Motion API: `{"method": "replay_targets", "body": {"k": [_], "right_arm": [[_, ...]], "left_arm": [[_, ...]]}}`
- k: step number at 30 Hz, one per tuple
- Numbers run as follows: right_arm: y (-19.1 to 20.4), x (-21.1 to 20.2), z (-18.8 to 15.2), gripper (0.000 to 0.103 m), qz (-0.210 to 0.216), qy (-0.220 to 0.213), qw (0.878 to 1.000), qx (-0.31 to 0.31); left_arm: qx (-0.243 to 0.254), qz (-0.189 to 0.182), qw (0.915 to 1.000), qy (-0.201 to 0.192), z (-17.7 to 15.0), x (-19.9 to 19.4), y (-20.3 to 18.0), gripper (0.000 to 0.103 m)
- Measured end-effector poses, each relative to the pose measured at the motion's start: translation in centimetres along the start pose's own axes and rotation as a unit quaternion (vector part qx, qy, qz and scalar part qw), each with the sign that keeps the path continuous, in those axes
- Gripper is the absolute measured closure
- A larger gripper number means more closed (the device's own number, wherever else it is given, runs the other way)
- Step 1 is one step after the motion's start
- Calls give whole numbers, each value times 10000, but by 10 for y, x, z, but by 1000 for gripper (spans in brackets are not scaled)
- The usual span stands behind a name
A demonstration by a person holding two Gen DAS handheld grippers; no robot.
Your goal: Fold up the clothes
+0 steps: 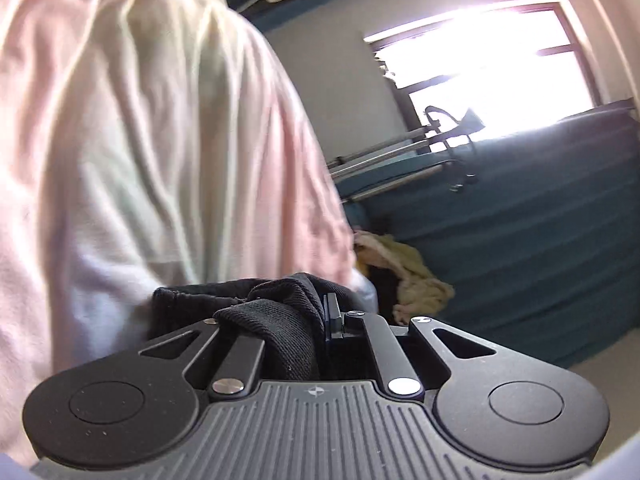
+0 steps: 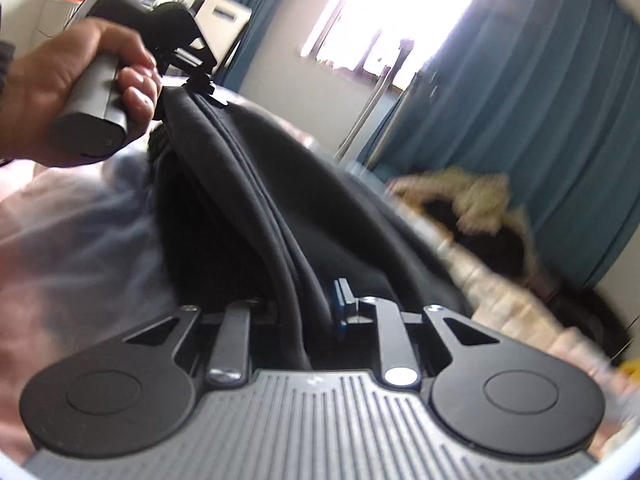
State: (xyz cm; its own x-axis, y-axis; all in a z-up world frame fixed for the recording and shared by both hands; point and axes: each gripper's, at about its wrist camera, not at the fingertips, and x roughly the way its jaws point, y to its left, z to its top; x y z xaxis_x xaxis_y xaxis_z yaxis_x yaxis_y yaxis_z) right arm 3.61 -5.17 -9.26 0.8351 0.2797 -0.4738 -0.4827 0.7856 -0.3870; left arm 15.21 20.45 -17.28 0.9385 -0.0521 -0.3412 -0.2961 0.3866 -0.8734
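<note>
A: Where's the black garment (image 2: 256, 184)?

B: Strung between the two tools. The left gripper (image 1: 316, 312) is clenched on a bunched black corner, knit fabric spilling over its near-left link. From the right wrist view you can see that same tool held by a hand (image 2: 80, 88) at the far left, with the cloth hanging from it in long ridged folds.

A: And the right gripper (image 2: 316, 308)?

B: The folds run down between its jaws, but whether the pads press on the cloth I cannot tell (the fabric hides them).

A: So how to do this well?

B: My guess is the two corners are being matched for a fold. Keep the edge taut between the tools, level the hands, and lower it flat rather than letting the middle sag.

A: Onto what?

B: A pale pink and white sheet (image 1: 140, 140) fills the left side, rumpled. To the right, near the blue curtain (image 2: 540, 120), lies a heap of yellowish clothes (image 1: 404, 276). A bright window (image 1: 480, 60) sits at the far wall, badly overexposed.
</note>
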Motion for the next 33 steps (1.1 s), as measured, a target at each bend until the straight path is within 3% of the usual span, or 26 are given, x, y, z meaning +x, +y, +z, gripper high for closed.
{"method": "replay_targets", "body": {"k": [4, 7, 10, 12, 13, 14, 16, 19, 21, 23, 26, 29, 33], "right_arm": [[11, 5, -6, 77, 68, 201, 9993, -309], [5, 11, -4, 74, 175, 208, 9995, -146], [-4, 8, -1, 74, 239, 214, 9994, 128], [-12, 2, 3, 74, 276, 155, 9991, 295], [-16, -1, 6, 73, 309, 88, 9988, 372], [-23, -4, 7, 72, 358, 19, 9981, 504], [-38, -9, 10, 72, 472, -99, 9952, 849], [-61, -20, 11, 71, 734, -197, 9861, 1476], [-74, -28, 12, 70, 964, -276, 9776, 1852], [-95, -33, 8, 70, 1317, -370, 9570, 2558], [-129, -35, -9, 70, 1640, -578, 9067, 3842], [-157, -31, -26, 69, 1640, -680, 8681, 4636], [-174, -16, -51, 69, 1484, -455, 8237, 5453]], "left_arm": [[346, 84, 9994, 30, -3, 3, -2, 93], [309, 198, 9992, 125, -3, -4, -5, 92], [474, 339, 9979, 279, 5, -33, -32, 89], [596, 416, 9967, 375, 6, -55, -51, 81], [670, 463, 9960, 364, 7, -64, -58, 67], [785, 522, 9950, 332, 9, -73, -63, 45], [1109, 658, 9908, 417, 11, -89, -73, 24], [1664, 741, 9787, 947, 11, -99, -83, 21], [1675, 864, 9757, 1120, 10, -92, -76, 19], [1532, 999, 9752, 1248, 11, -84, -65, 18], [1066, 1170, 9779, 1365, 14, -67, -44, 18], [782, 1103, 9806, 1419, 12, -57, -34, 15], [722, 1017, 9817, 1440, 12, -55, -32, 10]]}}
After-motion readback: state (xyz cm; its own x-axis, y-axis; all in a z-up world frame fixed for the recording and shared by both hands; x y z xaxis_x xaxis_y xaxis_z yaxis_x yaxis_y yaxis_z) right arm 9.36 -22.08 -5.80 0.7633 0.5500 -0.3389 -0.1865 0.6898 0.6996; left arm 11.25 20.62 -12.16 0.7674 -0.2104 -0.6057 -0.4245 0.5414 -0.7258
